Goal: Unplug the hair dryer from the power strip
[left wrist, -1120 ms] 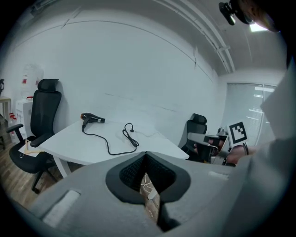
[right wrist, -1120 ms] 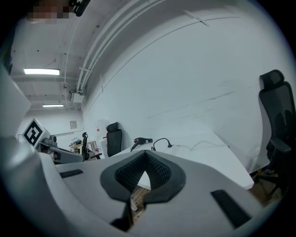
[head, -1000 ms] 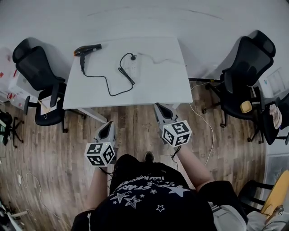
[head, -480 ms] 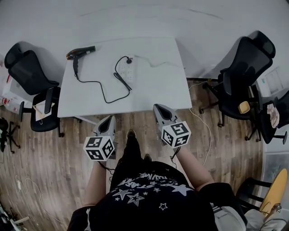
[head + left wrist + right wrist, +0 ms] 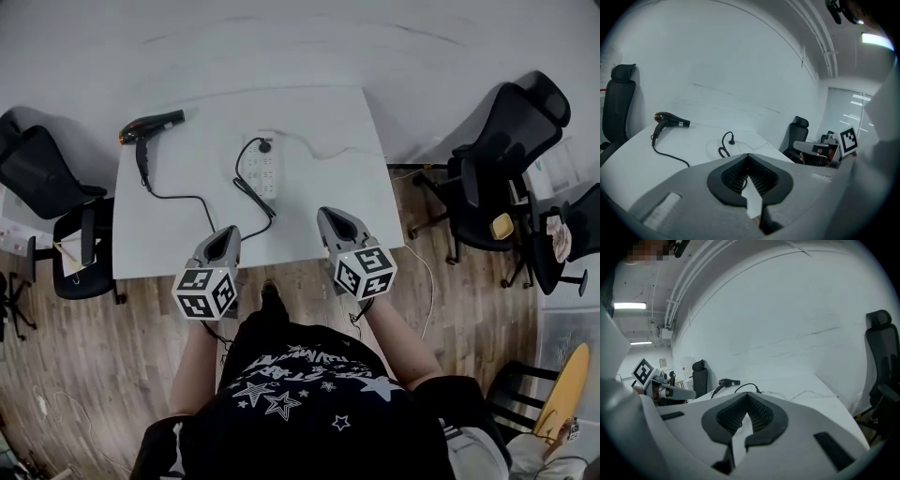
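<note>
Wants a firm pinch on the stiff plug (image 5: 265, 145), probably snug in the power strip (image 5: 264, 173), with left gripper (image 5: 228, 234) and right gripper (image 5: 330, 217) closed, empty.

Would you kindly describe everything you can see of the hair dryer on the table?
The hair dryer is black, seemingly plastic, with a coppery rear end. It lies on its side at the far left corner of the white table, nozzle pointing right, handle toward the person. Its black cord trails across the tabletop, loops, and ends in a plug seated in the power strip. Only the table touches it.
</note>
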`<act>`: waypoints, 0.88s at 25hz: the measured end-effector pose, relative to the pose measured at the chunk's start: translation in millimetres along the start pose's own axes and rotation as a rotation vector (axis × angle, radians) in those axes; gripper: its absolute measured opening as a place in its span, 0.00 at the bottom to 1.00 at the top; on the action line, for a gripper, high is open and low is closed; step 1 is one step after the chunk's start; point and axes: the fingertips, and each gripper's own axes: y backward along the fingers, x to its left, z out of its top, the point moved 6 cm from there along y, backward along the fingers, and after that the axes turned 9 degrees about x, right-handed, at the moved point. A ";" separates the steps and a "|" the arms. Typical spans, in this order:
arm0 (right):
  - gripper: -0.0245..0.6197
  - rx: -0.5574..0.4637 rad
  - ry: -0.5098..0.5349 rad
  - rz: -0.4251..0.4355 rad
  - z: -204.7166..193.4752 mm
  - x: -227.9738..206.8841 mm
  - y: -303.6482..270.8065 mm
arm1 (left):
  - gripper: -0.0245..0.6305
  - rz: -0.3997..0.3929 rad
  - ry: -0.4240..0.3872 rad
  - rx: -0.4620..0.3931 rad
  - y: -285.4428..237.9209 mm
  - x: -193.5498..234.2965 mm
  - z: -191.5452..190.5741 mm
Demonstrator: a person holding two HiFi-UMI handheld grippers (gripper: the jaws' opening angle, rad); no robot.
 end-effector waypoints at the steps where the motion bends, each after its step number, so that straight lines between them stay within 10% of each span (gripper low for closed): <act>1: 0.05 0.003 -0.006 -0.006 3.2 -1.9 -8.0 | 0.05 -0.006 0.001 0.004 -5.3 6.5 4.3; 22: 0.05 0.067 -0.050 -0.131 27.4 -26.7 -80.7 | 0.05 -0.195 -0.044 0.128 -106.9 38.6 39.8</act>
